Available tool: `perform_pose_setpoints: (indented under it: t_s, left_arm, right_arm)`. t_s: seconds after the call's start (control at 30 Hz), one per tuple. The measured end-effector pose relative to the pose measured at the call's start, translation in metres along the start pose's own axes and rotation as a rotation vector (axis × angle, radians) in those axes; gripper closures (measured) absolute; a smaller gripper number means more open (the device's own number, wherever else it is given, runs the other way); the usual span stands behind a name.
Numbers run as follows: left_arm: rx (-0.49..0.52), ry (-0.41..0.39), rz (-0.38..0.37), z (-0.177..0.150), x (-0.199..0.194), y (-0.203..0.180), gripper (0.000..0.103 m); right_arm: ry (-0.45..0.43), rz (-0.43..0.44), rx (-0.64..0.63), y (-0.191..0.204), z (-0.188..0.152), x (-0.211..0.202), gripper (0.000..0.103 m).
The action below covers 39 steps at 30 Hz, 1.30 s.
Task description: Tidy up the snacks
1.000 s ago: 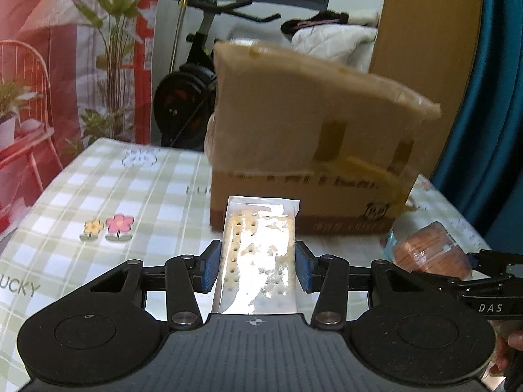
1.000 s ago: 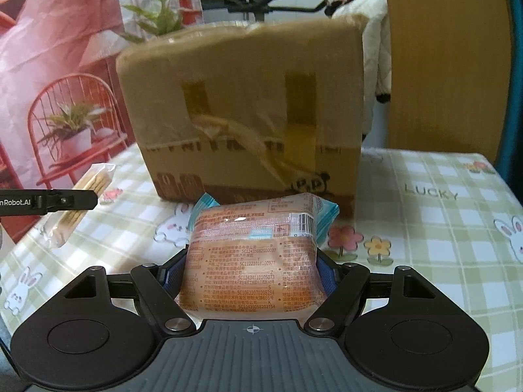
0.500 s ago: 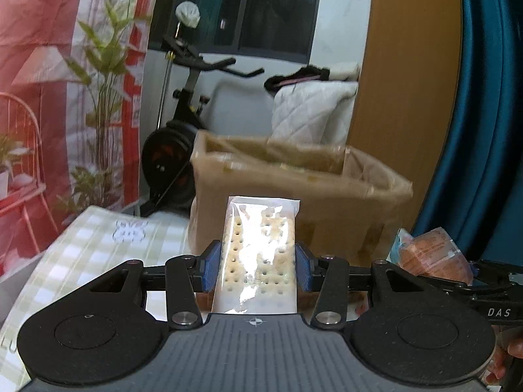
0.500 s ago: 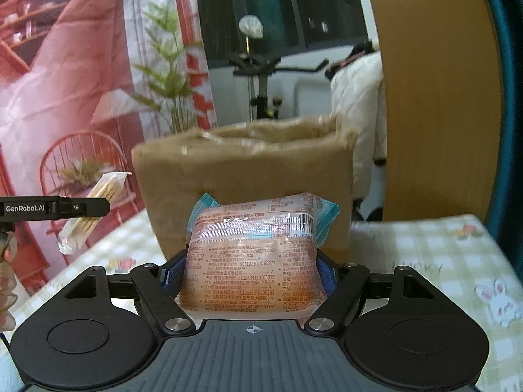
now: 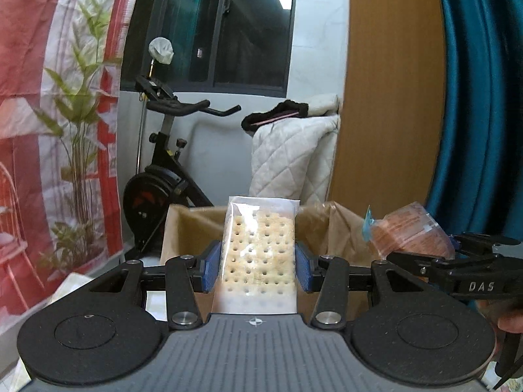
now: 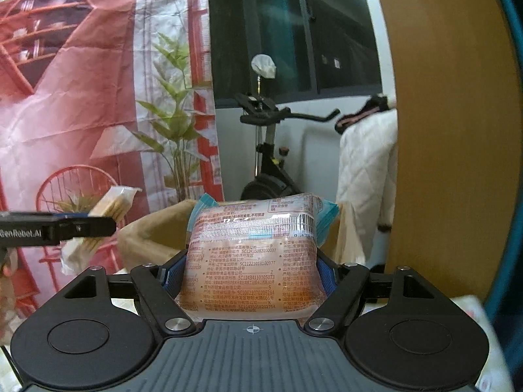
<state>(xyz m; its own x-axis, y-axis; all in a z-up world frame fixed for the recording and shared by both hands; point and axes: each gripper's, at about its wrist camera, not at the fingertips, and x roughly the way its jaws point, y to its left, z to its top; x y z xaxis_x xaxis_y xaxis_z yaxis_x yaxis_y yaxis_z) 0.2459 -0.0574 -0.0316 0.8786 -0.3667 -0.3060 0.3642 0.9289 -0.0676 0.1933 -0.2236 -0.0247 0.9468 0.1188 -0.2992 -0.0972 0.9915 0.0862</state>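
Perforated cracker pack (image 5: 258, 254), glossy orange packet (image 6: 251, 261), seemingly pillowy.

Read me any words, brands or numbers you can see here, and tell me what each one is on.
"DAS": side of the right gripper.
"GenRobot.AI", a bit blurred: side of the left gripper.
"SC11221018100977", among similar codes: orange snack pack; its other print is too small to read.
Cracker pack: no text visible.
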Motion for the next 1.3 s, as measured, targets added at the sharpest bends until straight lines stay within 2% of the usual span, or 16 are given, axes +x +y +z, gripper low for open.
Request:
perform_pose_setpoints:
  t_s: [0.2, 0.43, 0.7, 0.97, 1.03, 1.1, 1.17, 1.3]
  left_arm:
    - [-0.023, 0.028, -0.006, 0.019, 0.040, 0.010, 0.054]
    - [-0.041, 0.074, 0.007, 0.019, 0.077, 0.018, 0.054]
    - [-0.032, 0.124, 0.023, 0.012, 0.107, 0.029, 0.054]
    - [-0.032, 0.177, 0.026, 0.008, 0.120, 0.032, 0.053]
    - [-0.033, 0.177, 0.033, 0.008, 0.118, 0.031, 0.051]
    - [-0.031, 0.175, 0.028, 0.011, 0.115, 0.030, 0.035]
    - [-0.028, 0.162, 0.014, 0.013, 0.108, 0.029, 0.025]
    - [-0.005, 0.152, 0.028, 0.018, 0.098, 0.025, 0.018]
  right_arm:
    - [-0.001, -0.017, -0.069, -0.006, 0.020, 0.038, 0.030]
    - [0.042, -0.021, -0.122, -0.003, 0.020, 0.086, 0.030]
    - [0.105, -0.045, -0.072, -0.018, 0.011, 0.126, 0.030]
    - [0.158, -0.059, -0.069, -0.022, -0.002, 0.137, 0.029]
    - [0.171, -0.063, -0.076, -0.020, -0.002, 0.136, 0.028]
    - [0.174, -0.069, -0.068, -0.021, -0.002, 0.132, 0.025]
    - [0.154, -0.085, -0.061, -0.019, 0.001, 0.125, 0.013]
    - [0.143, -0.108, -0.051, -0.020, 0.007, 0.111, 0.007]
